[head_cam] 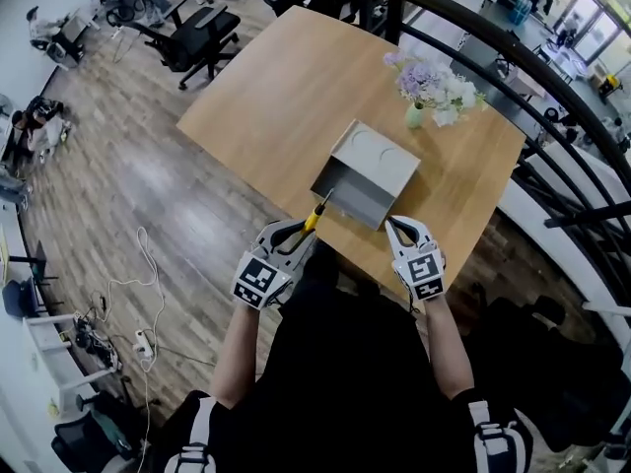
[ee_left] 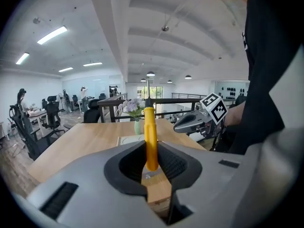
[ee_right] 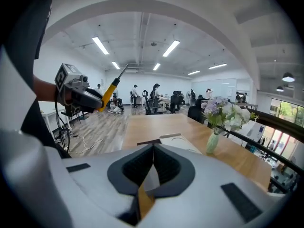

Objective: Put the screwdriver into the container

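Left gripper [head_cam: 296,235] first: its jaws are clamped on the yellow handle of the screwdriver [head_cam: 316,213], and the left gripper view shows that handle [ee_left: 151,137] pinched right on the centre line, standing straight out along the jaws. The metal shaft runs on forward and upward from there. From the right gripper view the tool [ee_right: 111,90] is up in the air and tilted, tip raised, not resting on anything.

Follow the shaft outward and it leads to the grey container [head_cam: 367,173], directly ahead on the wooden table [head_cam: 266,87]. The dark open side looks turned towards the person. From the head view the tip overlaps the near left corner of that opening, though how high above it I cannot tell.

So the long axis already points at the opening, and I'd say the move is forward and down. The right gripper [head_cam: 405,228] hangs just beside the container's near right corner, jaws pressed together, holding nothing.
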A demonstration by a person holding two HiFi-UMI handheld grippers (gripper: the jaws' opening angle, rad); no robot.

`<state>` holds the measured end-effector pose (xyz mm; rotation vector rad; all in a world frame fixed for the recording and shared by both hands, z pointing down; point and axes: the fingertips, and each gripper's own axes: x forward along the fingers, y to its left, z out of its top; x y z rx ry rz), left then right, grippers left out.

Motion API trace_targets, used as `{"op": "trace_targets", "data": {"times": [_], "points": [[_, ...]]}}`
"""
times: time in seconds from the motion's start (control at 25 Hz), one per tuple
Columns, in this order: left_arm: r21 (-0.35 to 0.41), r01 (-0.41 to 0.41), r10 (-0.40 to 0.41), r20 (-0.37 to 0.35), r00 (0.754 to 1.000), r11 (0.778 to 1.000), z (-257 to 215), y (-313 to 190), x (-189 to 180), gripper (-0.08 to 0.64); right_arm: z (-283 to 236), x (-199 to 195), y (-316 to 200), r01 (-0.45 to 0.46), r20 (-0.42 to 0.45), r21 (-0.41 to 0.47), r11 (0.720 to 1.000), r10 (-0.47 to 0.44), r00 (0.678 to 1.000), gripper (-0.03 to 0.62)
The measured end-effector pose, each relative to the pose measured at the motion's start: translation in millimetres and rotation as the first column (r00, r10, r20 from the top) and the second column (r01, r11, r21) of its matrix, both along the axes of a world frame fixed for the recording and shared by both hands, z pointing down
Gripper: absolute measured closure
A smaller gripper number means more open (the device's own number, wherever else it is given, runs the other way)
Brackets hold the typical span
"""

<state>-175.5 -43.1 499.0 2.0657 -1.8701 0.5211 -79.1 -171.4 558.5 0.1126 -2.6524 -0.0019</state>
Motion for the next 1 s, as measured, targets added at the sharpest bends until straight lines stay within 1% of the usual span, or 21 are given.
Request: {"op": "trace_targets", "data": {"times": [0.12, 0.24, 0.4, 0.52, 0.72, 0.88, 1.0], "points": [[0.014, -0.056, 0.055, 0.014, 0.998, 0.998, -3.0, -27.9, -27.3, 0.477, -2.9, -22.6, -14.1, -0.031, -0.012, 0.008, 0.999, 0.031, 0.999, 0.568], [0.011, -0.114, 0.114, 0.018, 0.993, 0.993, -1.9, -49.6, -49.3, 0.477, -6.4, -41.1, -25.5, -0.07, -0.014, 0.009, 0.998, 0.07, 0.997, 0.568], [-0.014, -0.197, 0.198, 0.023, 0.98, 0.98, 4.1, -72.7, -70.1, 0.477, -5.1, -57.6, -36.8, -0.124, -0.03, 0.009, 0.992, 0.124, 0.992, 0.568], [-0.031, -0.256, 0.256, 0.024, 0.966, 0.966, 11.8, -88.0, -80.1, 0.477, 0.7, -64.0, -42.8, -0.163, -0.05, 0.005, 0.987, 0.163, 0.985, 0.568], [-0.068, -0.356, 0.359, 0.036, 0.933, 0.932, 25.6, -108.4, -87.4, 0.477, 4.5, -68.2, -55.3, -0.231, -0.074, 0.012, 0.973, 0.232, 0.97, 0.568], [-0.098, -0.443, 0.449, 0.052, 0.892, 0.891, 37.0, -123.5, -89.5, 0.477, 6.3, -64.4, -65.9, -0.31, -0.088, 0.016, 0.951, 0.31, 0.947, 0.568], [-0.094, -0.492, 0.498, 0.046, 0.866, 0.865, 39.2, -135.8, -90.3, 0.477, 7.9, -60.0, -71.0, -0.365, -0.097, 0.018, 0.931, 0.365, 0.926, 0.568]]}}
